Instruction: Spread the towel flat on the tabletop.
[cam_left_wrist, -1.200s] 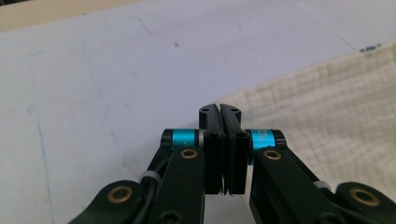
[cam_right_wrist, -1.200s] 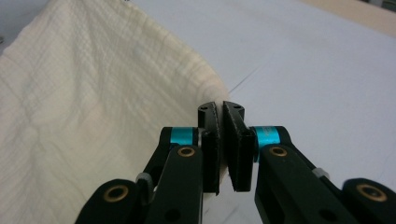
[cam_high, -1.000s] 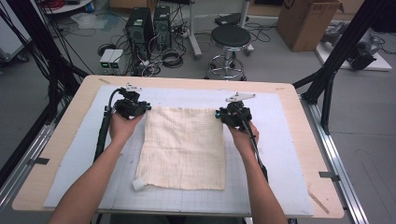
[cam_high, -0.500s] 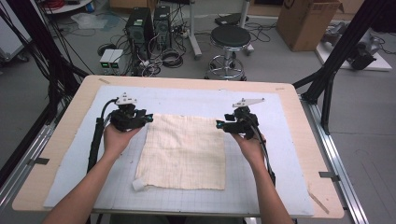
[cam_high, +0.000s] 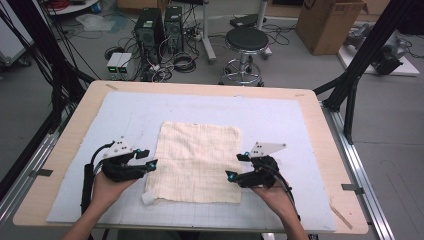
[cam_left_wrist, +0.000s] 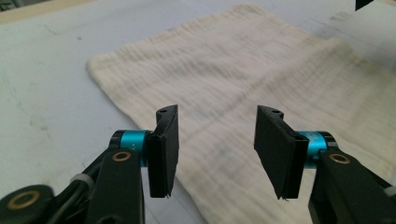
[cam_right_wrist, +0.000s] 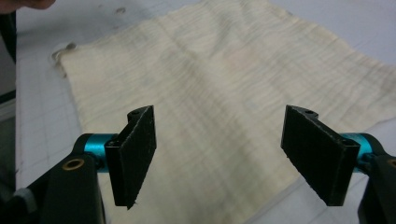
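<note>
Cream cloth (cam_high: 198, 161) flat on the grey mat (cam_high: 300, 120), mid-table. Left gripper (cam_high: 149, 165) low at its near-left edge, right gripper (cam_high: 231, 175) at its near-right edge, each pointed inward over the fabric. Both sets of jaws just opening, spread apart, gripping nothing.

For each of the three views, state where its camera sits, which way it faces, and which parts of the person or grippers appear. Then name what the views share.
High view: above the table, facing forward and down; forearms, left gripper, right gripper.
Left gripper view: on that gripper, along its open jaws.
Right gripper view: likewise, jaws open.
Shared: cream woven cloth on the pale blue mat.
</note>
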